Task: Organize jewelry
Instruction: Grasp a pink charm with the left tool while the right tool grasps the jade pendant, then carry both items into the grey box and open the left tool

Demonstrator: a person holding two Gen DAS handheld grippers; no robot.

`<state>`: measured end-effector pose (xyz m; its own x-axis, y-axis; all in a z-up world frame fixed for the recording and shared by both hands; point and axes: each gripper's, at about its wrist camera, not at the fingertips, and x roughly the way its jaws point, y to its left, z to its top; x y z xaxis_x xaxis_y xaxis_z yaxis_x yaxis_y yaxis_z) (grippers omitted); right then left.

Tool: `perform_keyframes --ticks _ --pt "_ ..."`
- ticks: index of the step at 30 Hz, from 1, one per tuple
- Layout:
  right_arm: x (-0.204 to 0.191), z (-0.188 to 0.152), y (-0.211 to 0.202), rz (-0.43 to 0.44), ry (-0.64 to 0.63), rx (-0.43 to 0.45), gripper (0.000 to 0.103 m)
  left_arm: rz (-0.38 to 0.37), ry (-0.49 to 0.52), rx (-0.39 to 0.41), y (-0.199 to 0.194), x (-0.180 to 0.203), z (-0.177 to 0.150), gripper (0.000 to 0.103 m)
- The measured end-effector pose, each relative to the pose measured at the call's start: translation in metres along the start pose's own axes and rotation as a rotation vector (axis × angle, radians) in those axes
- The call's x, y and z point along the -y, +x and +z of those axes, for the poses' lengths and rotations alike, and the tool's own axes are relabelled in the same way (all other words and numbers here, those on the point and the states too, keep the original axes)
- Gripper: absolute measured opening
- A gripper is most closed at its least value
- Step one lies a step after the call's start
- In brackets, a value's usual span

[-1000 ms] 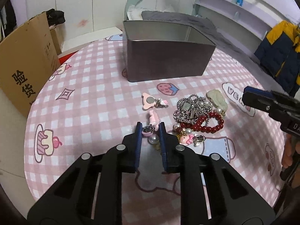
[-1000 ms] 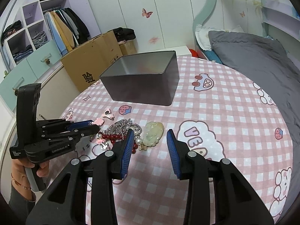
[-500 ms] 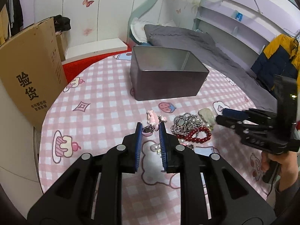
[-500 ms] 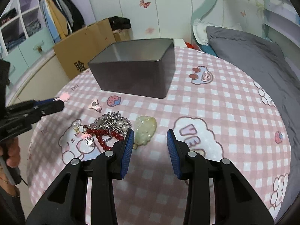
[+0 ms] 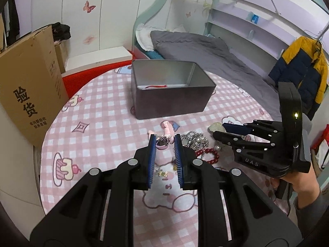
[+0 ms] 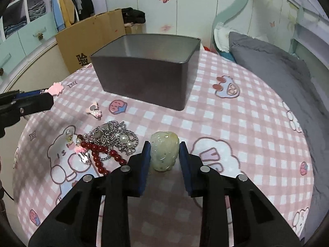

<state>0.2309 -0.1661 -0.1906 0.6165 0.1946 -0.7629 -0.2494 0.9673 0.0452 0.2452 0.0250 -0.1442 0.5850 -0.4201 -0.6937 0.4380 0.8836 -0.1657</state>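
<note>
gripping a pink charm, straddling a jade pendant

holding a pink charm (image 6: 56, 88) at its tips, the left gripper (image 5: 164, 142) hangs above the checked tablecloth (image 6: 236, 127), jaws narrow around the piece. right of it, the silver chain (image 6: 115, 133) and red bead bracelet (image 6: 98, 154) lie tangled on the cloth. farther right, the right gripper (image 6: 164, 150) sits low with jaws wide, the jade pendant (image 6: 163, 152) between them, contact unclear. the grey tin box (image 6: 148, 70) stands at the far side.
</note>
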Motion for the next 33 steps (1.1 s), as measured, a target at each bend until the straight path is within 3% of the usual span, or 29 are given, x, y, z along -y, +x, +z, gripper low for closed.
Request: perform_keyframes --ticks 10,17,23,33 --pt "0.021 0.033 -0.047 0.135 0.085 0.120 0.026 -0.039 0.036 0.058 -0.008 0.012 0.039 0.018" --pt "0.017 0.077 -0.047 0.202 0.095 0.164 0.026 -0.053 0.019 0.026 0.018 0.005 0.077 0.018" --pt "0.016 0.105 -0.019 0.241 0.099 0.120 0.026 0.003 0.013 -0.058 0.063 -0.002 0.095 0.018" --pt "0.020 0.121 0.020 0.233 0.092 0.041 0.026 0.039 0.017 -0.129 0.099 -0.003 0.102 0.018"
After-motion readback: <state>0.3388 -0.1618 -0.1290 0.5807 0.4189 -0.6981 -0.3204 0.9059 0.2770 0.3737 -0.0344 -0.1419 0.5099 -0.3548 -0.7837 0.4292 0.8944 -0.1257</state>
